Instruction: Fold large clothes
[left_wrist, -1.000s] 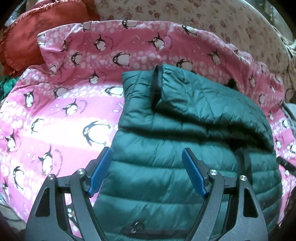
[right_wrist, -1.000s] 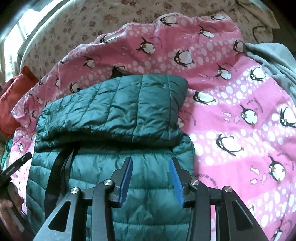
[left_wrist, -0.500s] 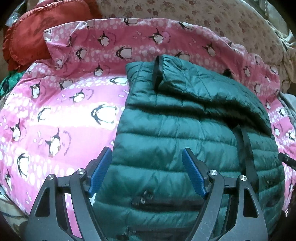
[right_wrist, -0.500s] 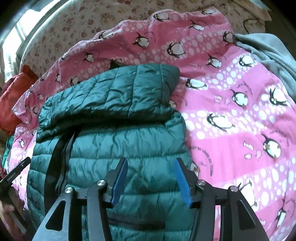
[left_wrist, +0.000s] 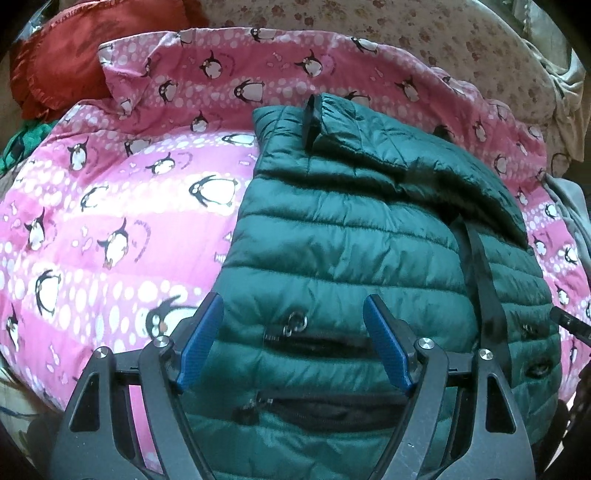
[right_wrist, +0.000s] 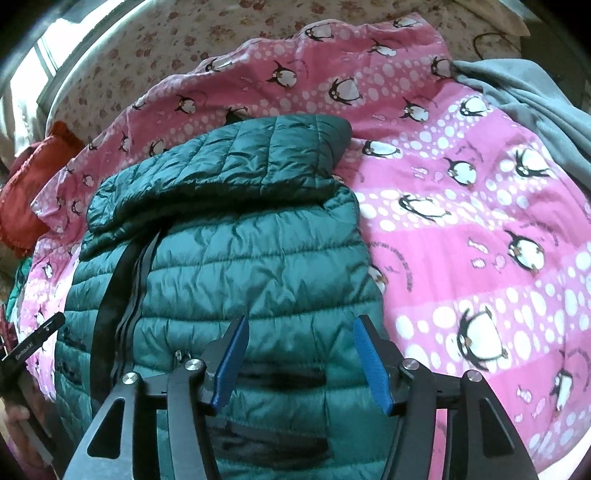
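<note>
Green quilted puffer jacket (left_wrist: 351, 258) lies zipped on the pink penguin blanket (left_wrist: 110, 221), sleeves folded across its top. Left gripper (left_wrist: 293, 343) hovers wide open above its pocket, empty. Right gripper (right_wrist: 301, 362), jaws just widened, grips nothing.

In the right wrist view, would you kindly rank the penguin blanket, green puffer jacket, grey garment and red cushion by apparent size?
1. Penguin blanket
2. Green puffer jacket, though it is nearer the camera
3. Grey garment
4. Red cushion; both partly cut off at the view's edge, so this order is unsure

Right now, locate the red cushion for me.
The red cushion sits at the far left of both wrist views, beyond the penguin blanket's left edge, well clear of the green puffer jacket.
</note>
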